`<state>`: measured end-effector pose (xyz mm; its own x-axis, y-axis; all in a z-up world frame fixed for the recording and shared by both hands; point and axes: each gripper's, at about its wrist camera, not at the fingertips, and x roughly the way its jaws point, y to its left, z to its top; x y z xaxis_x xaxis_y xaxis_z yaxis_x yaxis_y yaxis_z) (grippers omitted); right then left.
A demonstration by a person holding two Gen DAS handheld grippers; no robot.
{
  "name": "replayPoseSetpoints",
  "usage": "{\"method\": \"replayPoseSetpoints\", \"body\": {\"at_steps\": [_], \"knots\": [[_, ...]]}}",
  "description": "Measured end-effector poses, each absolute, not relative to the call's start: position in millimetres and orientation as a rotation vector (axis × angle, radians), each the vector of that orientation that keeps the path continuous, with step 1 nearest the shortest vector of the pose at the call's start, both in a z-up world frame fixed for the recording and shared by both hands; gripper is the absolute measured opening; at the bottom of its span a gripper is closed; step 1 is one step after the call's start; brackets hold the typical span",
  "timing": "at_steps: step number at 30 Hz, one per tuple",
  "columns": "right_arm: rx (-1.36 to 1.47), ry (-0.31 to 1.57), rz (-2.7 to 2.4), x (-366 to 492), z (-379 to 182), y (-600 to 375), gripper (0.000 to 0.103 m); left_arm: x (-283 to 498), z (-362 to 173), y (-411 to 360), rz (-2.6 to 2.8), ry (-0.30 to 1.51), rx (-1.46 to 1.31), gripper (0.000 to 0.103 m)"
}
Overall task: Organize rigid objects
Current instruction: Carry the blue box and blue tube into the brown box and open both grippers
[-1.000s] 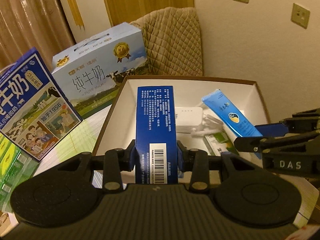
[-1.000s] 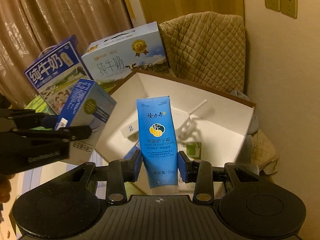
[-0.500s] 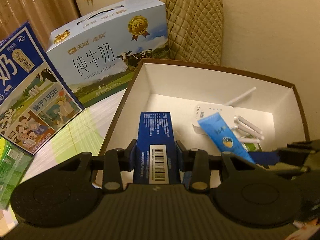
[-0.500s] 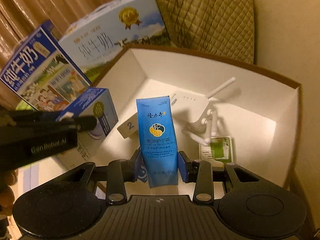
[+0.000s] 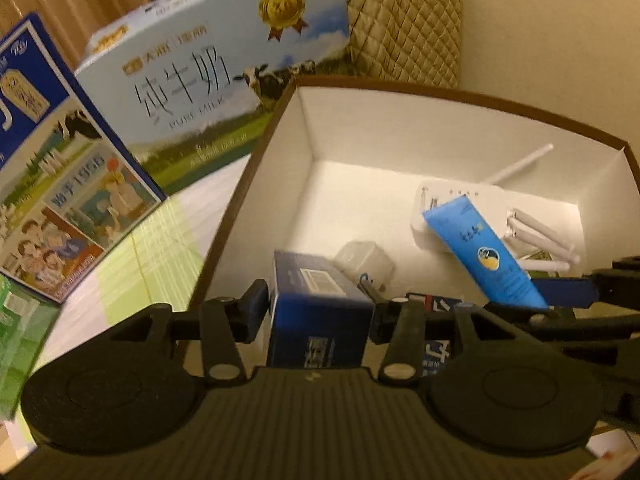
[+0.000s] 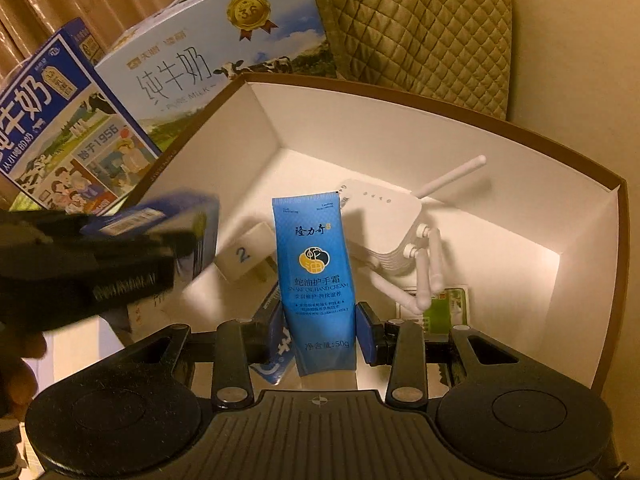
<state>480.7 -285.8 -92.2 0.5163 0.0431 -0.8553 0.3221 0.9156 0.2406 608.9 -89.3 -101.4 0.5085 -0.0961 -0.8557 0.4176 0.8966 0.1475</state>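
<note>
An open white storage box [image 5: 248, 184] with a brown rim lies below both grippers. My left gripper [image 5: 316, 312] is low over its near left corner and its jaws are opening. The dark blue carton [image 5: 316, 332] sits tipped between them, with a gap at the left pad. In the right wrist view that carton [image 6: 160, 216] is blurred behind the left gripper [image 6: 120, 272]. My right gripper [image 6: 320, 334] is shut on a blue hand cream tube [image 6: 316, 268] and holds it upright above the box floor. The tube [image 5: 484, 256] also shows in the left wrist view.
Inside the box lie a white router [image 6: 384, 216] with antennas, a white plug cube marked 2 [image 6: 244, 256], a green packet [image 6: 448, 304] and a flat blue pack [image 6: 272, 344]. Two milk cartons [image 5: 224, 68] [image 5: 52, 184] stand to the left on a green striped table [image 5: 160, 248]. A quilted cushion [image 5: 404, 20] is behind.
Both grippers have sunk into the white box. The left jaws have parted and the dark blue carton has tipped forward and dropped lower. The right gripper keeps its hold on the tube.
</note>
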Motion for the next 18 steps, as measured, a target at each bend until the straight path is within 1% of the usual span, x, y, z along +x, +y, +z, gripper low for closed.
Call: {"method": "replayPoseSetpoints", "body": {"at_steps": [8,13,15,16,17,18], "knots": [[0.393,1.023,-0.202,480.4,-97.0,-287.5,0.036,612.0,-93.3,-83.3,-0.317,0.985,0.323,0.046],[0.4,1.02,-0.218,480.8,-95.8,-290.4,0.038,609.5,-86.8,-83.9,-0.327,0.978,0.317,0.049],[0.387,1.013,-0.205,479.4,-92.8,-289.5,0.047,606.9,-86.5,-84.3,-0.33,0.978,0.317,0.049],[0.391,1.006,-0.197,478.5,-91.5,-289.8,0.057,605.7,-86.4,-84.7,-0.33,0.98,0.316,0.049],[0.391,1.002,-0.196,477.4,-89.6,-289.8,0.064,604.0,-86.0,-84.9,-0.333,0.981,0.315,0.049],[0.387,0.998,-0.192,476.4,-87.6,-289.4,0.065,602.7,-86.0,-84.7,-0.336,0.984,0.314,0.049]]}}
